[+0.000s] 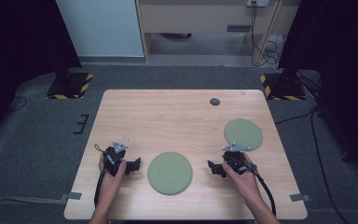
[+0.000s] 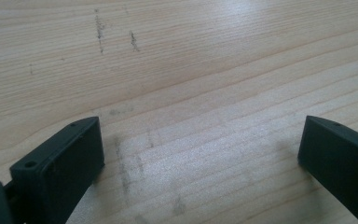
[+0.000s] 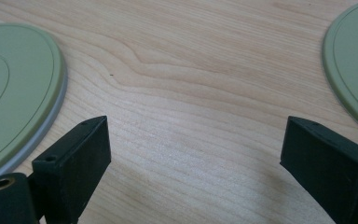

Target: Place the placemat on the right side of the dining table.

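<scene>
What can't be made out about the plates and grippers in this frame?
- Centre plates: a grey rim under the green one in the right gripper view suggests a stack; the count is too small to tell.
- Right plate: near edge hidden by the right gripper in the high view, cut off by the frame in the right gripper view.
- Left gripper: jaw gap too small in the high view.

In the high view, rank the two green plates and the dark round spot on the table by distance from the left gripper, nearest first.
1. Front plate: at the table's near middle, just right of the left gripper.
2. Right plate: farther off, by the right gripper.
3. Dark round spot: near the table's far edge; close to the right plate's distance, so this order is tentative.
</scene>
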`<control>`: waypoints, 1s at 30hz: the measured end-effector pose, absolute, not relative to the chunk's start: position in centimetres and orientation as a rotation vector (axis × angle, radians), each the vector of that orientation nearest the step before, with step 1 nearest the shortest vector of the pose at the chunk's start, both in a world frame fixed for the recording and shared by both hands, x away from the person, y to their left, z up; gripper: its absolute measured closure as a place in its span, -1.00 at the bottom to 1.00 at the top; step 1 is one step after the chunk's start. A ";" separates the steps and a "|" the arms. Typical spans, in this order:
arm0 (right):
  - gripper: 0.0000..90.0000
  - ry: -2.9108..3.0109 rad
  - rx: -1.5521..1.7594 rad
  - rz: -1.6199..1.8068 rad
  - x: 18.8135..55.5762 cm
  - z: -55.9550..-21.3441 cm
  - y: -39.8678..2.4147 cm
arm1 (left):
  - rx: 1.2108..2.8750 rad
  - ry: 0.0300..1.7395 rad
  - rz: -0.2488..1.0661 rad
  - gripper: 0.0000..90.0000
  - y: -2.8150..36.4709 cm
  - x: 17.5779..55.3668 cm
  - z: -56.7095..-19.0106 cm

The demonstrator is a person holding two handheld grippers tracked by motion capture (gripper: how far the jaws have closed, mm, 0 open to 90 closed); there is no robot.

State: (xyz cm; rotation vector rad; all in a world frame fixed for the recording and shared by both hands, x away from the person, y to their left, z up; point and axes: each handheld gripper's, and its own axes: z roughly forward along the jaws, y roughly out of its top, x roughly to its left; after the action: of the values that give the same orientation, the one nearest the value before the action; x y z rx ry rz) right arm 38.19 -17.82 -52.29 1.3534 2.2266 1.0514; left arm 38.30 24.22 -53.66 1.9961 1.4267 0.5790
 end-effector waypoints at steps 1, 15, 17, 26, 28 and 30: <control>-0.81 2.222 1.363 1.063 38.2 -52.4 -17.6 | 1.996 1.426 0.579 -1.00 24.2 38.3 -53.7; -0.81 2.240 1.363 1.064 38.2 -53.0 -16.4 | 1.999 1.423 0.578 -1.00 24.3 38.3 -53.7; -0.81 2.232 1.368 1.063 38.3 -53.2 -16.3 | 1.999 1.422 0.578 -1.00 24.3 38.3 -53.7; -0.91 2.240 1.289 0.941 38.6 -53.9 -14.6 | 2.000 1.419 0.575 -1.00 24.3 38.4 -53.7; -0.97 2.243 1.305 0.932 38.5 -53.9 -14.3 | 2.000 1.419 0.575 -1.00 24.3 38.4 -53.7; -0.99 2.231 1.323 0.924 38.5 -53.9 -14.3 | 2.000 1.418 0.574 -1.00 24.3 38.4 -53.7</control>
State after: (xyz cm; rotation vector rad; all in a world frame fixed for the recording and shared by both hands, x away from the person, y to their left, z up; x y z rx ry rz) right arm 38.46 -14.26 -53.93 1.3226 2.2307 0.9243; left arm 38.37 24.29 -53.66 2.0001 1.4184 0.5745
